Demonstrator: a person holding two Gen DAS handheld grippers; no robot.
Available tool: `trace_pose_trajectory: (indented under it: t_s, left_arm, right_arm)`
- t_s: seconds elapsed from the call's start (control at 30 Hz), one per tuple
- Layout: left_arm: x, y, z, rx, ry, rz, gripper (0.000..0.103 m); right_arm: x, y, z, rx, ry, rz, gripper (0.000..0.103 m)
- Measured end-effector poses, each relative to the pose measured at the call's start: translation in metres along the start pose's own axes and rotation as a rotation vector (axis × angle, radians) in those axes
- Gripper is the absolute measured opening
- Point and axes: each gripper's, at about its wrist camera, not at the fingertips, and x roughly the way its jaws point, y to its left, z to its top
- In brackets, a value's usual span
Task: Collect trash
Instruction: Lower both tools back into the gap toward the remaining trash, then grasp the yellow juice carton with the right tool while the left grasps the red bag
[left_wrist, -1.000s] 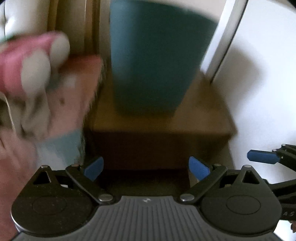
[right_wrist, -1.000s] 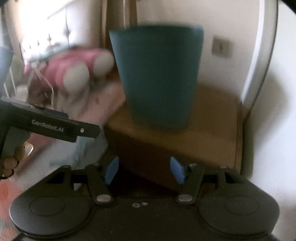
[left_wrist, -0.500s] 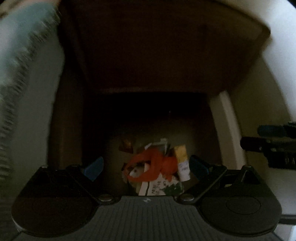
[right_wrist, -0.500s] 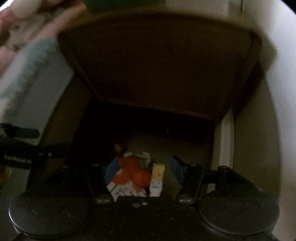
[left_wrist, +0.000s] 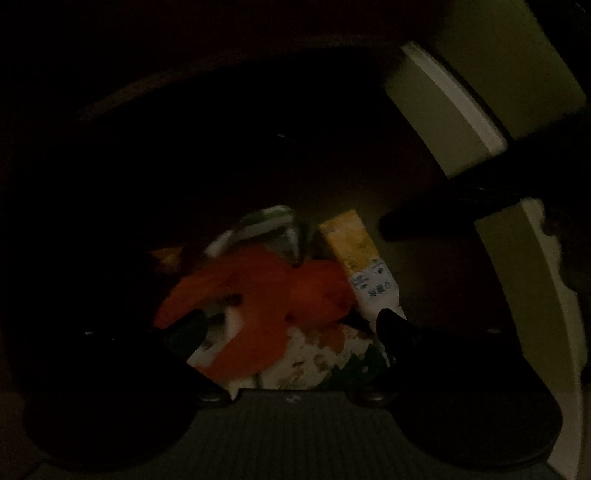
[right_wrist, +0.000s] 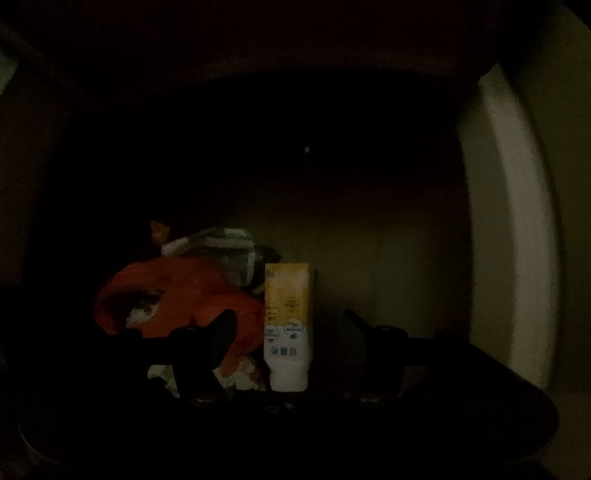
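In the lower middle of both dim frames, a small heap of trash is lying in a dark recess. In the left wrist view the left gripper (left_wrist: 291, 325) is hanging over the heap with its jaws standing wide apart and nothing between them; its two dark fingertips (left_wrist: 391, 325) are sitting at either side of the pile, the right-hand one overlapping the white foot of the yellow-and-white tube (left_wrist: 360, 266) (whether it is touching the tube I cannot tell). An orange wrapper (left_wrist: 266, 295) is sprawling across the centre of the heap, a white printed packet (left_wrist: 314, 358) is showing beneath it at the bottom centre, and a crumpled green-and-white wrapper (left_wrist: 269, 225) is peeking out above. At the right of this frame a dark, blurred bar is crossing over a pale curved frame (left_wrist: 447, 110) that is running from upper right to lower right.

In the right wrist view the right gripper (right_wrist: 288, 336) is also gaping wide and gripping nothing. The tube (right_wrist: 288, 325) is standing upright in the picture between its two fingers, nearer the left-hand one, cap end toward the bottom. The orange wrapper (right_wrist: 177, 291) is lying just left of the tube, partly behind the left finger, with the green-and-white wrapper (right_wrist: 221, 247) sitting above it. The pale frame (right_wrist: 517, 221) is curving down the right side, and the rest is fading into blackness.
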Motion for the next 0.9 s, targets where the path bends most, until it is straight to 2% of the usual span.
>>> trace_pose_trajectory:
  t_s: [0.13,0.37,0.5,0.6,0.63,0.8,0.87,0.9]
  left_arm:
    - [0.032,-0.016,-0.002,0.063,-0.004,-0.017,0.098]
    - [0.067,-0.034,-0.002,0.185,-0.014,0.009,0.096]
    - [0.082,-0.034,0.0,0.202,0.003,0.029,0.091]
    - [0.091,-0.034,0.002,0.203,0.016,0.031,0.082]
    - [0.092,-0.034,0.002,0.199,0.018,0.027,0.082]
    - [0.091,-0.035,0.005,0.192,0.003,0.019,0.074]
    - [0.089,-0.036,0.006,0.182,0.003,0.025,0.072]
    - [0.089,-0.037,0.006,0.175,0.002,0.026,0.071]
  right_arm:
    - [0.033,-0.003,0.008,0.012,0.019,0.017,0.061]
    - [0.07,-0.005,0.02,0.006,0.068,0.043,0.061]
    - [0.084,-0.001,0.022,0.005,0.092,0.03,0.061]
    - [0.094,0.006,0.024,-0.022,0.11,-0.018,0.061]
    - [0.097,0.006,0.024,-0.022,0.108,-0.028,0.061]
    - [0.101,-0.004,0.022,0.057,0.105,-0.026,0.059]
    - [0.099,-0.009,0.021,0.07,0.1,-0.02,0.052]
    - [0.097,-0.01,0.02,0.069,0.097,-0.026,0.042]
